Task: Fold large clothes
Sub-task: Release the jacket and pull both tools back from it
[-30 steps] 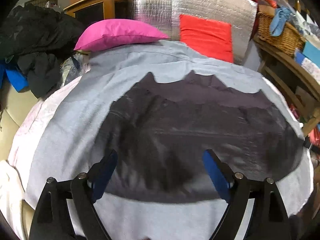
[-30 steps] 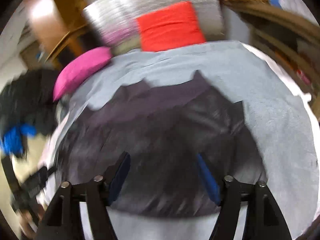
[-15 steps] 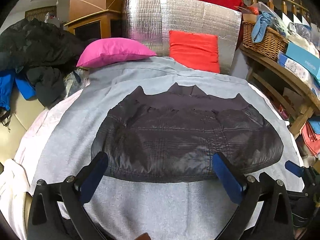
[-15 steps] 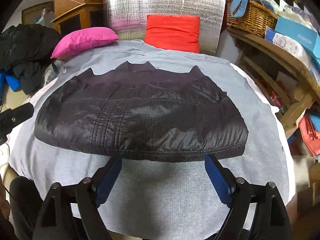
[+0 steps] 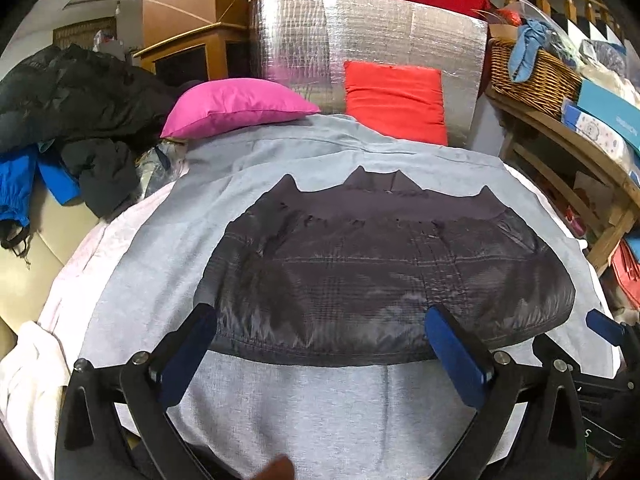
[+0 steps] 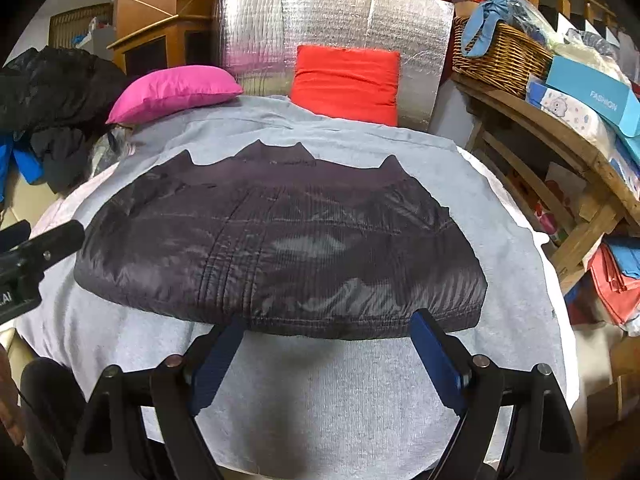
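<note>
Grey sheet (image 5: 152, 280) keeps the folded dark jacket (image 6: 280, 248) flat; I hold left gripper (image 5: 320, 344) and right gripper (image 6: 326, 354) spread wide, empty, near its hem.

Dark jacket (image 6: 280, 248) of faintly glossy quilted nylon, matt grey fleece sheet (image 6: 340, 400), woven wicker basket (image 6: 500, 52), crinkled silver foil panel (image 6: 340, 12)

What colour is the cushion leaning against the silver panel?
Red cushion; clearest in the right wrist view.
</note>
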Demonstrator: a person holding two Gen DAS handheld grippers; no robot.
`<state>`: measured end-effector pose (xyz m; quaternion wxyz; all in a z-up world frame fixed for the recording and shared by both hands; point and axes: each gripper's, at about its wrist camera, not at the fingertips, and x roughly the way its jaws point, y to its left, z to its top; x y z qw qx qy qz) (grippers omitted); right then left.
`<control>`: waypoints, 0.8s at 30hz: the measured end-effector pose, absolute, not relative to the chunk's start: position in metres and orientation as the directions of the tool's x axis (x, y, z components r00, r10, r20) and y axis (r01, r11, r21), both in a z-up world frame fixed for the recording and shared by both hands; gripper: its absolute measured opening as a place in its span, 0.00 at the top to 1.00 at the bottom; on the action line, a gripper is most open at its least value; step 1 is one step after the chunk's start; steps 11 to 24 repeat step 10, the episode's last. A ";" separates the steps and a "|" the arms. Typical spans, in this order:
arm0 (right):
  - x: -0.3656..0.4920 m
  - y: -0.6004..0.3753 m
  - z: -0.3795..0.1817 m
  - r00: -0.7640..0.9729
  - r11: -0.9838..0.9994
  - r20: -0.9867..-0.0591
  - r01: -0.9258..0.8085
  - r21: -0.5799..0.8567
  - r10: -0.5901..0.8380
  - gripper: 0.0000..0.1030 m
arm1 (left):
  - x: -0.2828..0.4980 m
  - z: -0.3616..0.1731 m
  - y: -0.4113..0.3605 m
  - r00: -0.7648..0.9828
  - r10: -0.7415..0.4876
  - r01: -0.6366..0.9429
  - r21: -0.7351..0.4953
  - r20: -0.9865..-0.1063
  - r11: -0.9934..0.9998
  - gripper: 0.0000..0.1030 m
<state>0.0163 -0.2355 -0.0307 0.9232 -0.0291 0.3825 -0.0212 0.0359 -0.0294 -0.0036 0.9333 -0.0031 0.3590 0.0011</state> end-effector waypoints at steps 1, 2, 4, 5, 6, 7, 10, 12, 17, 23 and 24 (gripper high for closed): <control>0.016 -0.235 -0.031 0.707 0.998 -0.705 0.017 -0.068 -0.061 0.15 | 0.037 -0.004 -0.028 0.740 -0.002 -0.005 -0.009 -0.672 1.000 0.00; 0.016 -0.236 -0.030 0.708 0.998 -0.704 0.019 -0.067 -0.061 0.15 | 0.038 -0.004 -0.028 0.737 -0.008 -0.003 -0.015 -0.676 1.000 0.00; 0.017 -0.236 -0.030 0.708 0.997 -0.704 0.023 -0.067 -0.064 0.15 | 0.039 -0.005 -0.028 0.737 -0.016 0.003 -0.020 -0.676 1.000 0.00; 0.018 -0.236 -0.030 0.707 0.998 -0.705 0.022 -0.067 -0.063 0.15 | 0.038 -0.004 -0.028 0.741 -0.016 0.006 -0.017 -0.671 1.000 0.00; 0.018 -0.236 -0.031 0.706 0.998 -0.705 0.021 -0.067 -0.062 0.15 | 0.038 -0.004 -0.029 0.745 -0.016 0.011 -0.012 -0.667 1.000 0.00; 0.019 -0.237 -0.031 0.705 0.998 -0.706 0.022 -0.066 -0.063 0.15 | 0.038 -0.004 -0.030 0.748 -0.018 0.017 -0.009 -0.664 1.000 0.00; 0.021 -0.236 -0.033 0.702 0.998 -0.710 0.019 -0.065 -0.060 0.15 | 0.038 -0.002 -0.035 0.757 -0.012 0.026 0.012 -0.653 1.000 0.00; 0.021 -0.236 -0.033 0.702 0.998 -0.710 0.019 -0.065 -0.060 0.15 | 0.038 -0.002 -0.035 0.757 -0.012 0.026 0.012 -0.653 1.000 0.00; 0.021 -0.236 -0.033 0.702 0.998 -0.710 0.019 -0.065 -0.060 0.15 | 0.038 -0.002 -0.035 0.757 -0.012 0.026 0.012 -0.653 1.000 0.00; 0.021 -0.236 -0.033 0.702 0.998 -0.710 0.019 -0.065 -0.060 0.15 | 0.038 -0.002 -0.035 0.757 -0.012 0.026 0.012 -0.653 1.000 0.00; 0.021 -0.236 -0.033 0.702 0.998 -0.710 0.019 -0.065 -0.060 0.15 | 0.038 -0.002 -0.035 0.757 -0.012 0.026 0.012 -0.653 1.000 0.00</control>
